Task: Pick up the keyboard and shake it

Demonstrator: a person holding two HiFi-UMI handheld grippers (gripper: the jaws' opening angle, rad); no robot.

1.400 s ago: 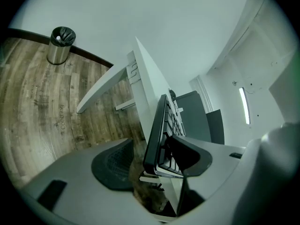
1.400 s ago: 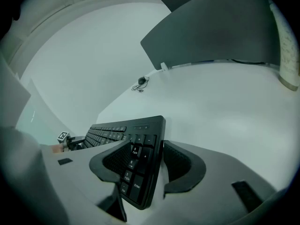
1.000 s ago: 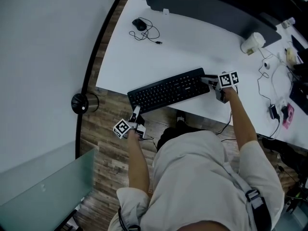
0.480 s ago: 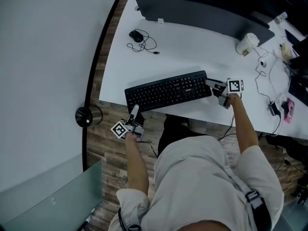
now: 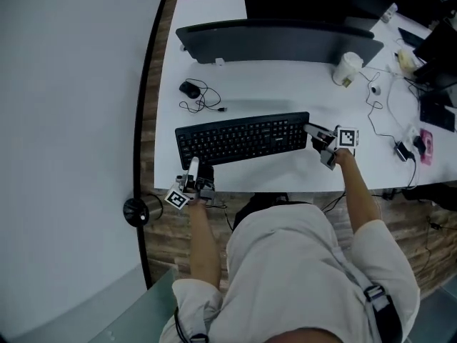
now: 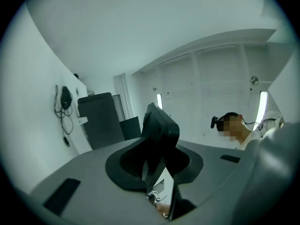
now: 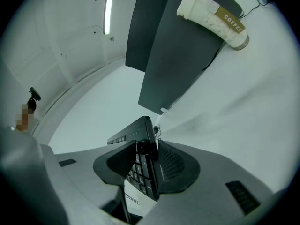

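Observation:
The black keyboard hangs above the white desk, held at both ends. My left gripper is shut on its front left corner. In the left gripper view that thin dark edge stands between the jaws, tilted upward. My right gripper is shut on the right end, where rows of keys sit between the jaws. Both pairs of jaws have just been closing, with the keyboard between them.
A mouse with a loose cable lies behind the keyboard, and a wide dark monitor stands at the back. A paper coffee cup and several cables are at the right. A round black stand is on the wooden floor at the left.
Both grippers have risen with the keyboard, which has swung from slanted to nearly level in the picture. The left gripper has come in from the floor side to the desk's front edge.

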